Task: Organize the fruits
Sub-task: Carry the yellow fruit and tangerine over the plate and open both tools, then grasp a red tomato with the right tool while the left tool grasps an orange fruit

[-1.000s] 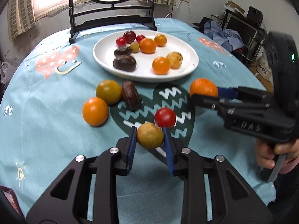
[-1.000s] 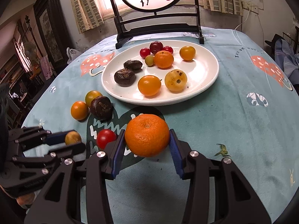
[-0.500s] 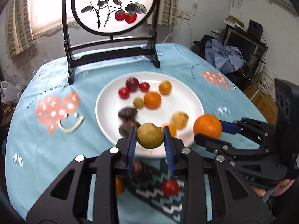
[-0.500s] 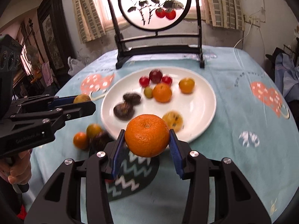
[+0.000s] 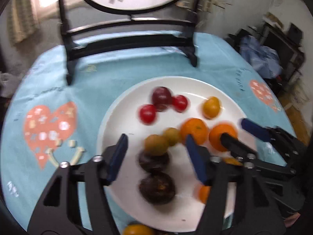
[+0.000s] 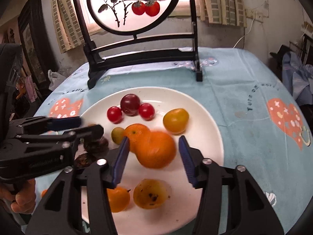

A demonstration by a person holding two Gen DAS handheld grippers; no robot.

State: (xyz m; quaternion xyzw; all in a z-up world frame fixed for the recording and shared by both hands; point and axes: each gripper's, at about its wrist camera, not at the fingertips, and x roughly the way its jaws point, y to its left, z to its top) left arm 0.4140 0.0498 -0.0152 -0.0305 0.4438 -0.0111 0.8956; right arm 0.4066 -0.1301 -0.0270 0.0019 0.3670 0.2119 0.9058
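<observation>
Both grippers hover over the white plate (image 5: 121, 117) (image 6: 207, 117). My left gripper (image 5: 156, 156) is open; the yellow-brown fruit (image 5: 156, 144) it held lies blurred on the plate between its fingers, above two dark brown fruits (image 5: 157, 190). My right gripper (image 6: 153, 156) is open; the large orange (image 6: 156, 149) sits blurred between its fingers, apart from both, next to a smaller orange (image 6: 136, 130). The right gripper shows in the left wrist view (image 5: 238, 135) beside that orange (image 5: 221, 135).
Red tomatoes (image 6: 114, 114), a dark plum (image 6: 130, 104), a yellow tomato (image 6: 175, 120) and a speckled yellow fruit (image 6: 150, 193) lie on the plate. A black-framed round screen (image 6: 137, 45) stands behind it. An orange fruit (image 5: 138, 229) lies off the plate's near edge.
Both grippers moved forward over the plate and opened. The yellow-brown fruit and the large orange dropped out of the jaws onto the plate.
</observation>
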